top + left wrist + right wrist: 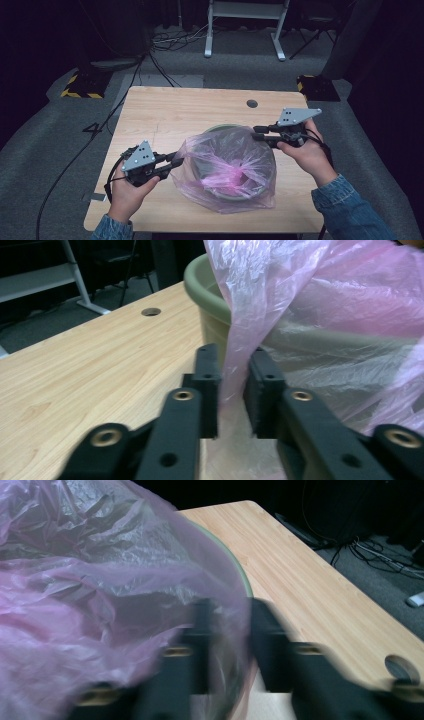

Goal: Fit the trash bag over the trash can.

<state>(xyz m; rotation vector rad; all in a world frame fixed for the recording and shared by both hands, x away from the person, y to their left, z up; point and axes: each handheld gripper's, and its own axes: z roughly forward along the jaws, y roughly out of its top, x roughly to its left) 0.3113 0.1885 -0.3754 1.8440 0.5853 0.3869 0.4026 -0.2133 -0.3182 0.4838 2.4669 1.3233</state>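
- A round grey-green basin [270,172] stands on the wooden counter [175,115], toward the person's side of it and a little right of the counter's middle.
- A thin pink plastic bag [225,170] lies draped over and into the basin, crumpled inside it, and spills past the basin's near and left rim onto the counter.
- The left gripper [172,161] is just left of the basin, at the bag's left edge. In the left gripper view its jaws stand close together with a fold of the bag [235,360] between them; the film passes through the narrow gap and the pads appear to clamp it.
- The basin's wall [212,325] rises right behind that fold in the same view.
- The right gripper [260,134] is at the basin's far right rim, held level and pointing left across it.
- In the right gripper view the picture is blurred; the bag's edge [220,595] runs between the jaws, which are drawn in on it, with the basin's rim [235,565] just behind.
- A round cable hole [252,103] sits in the counter beyond the basin.
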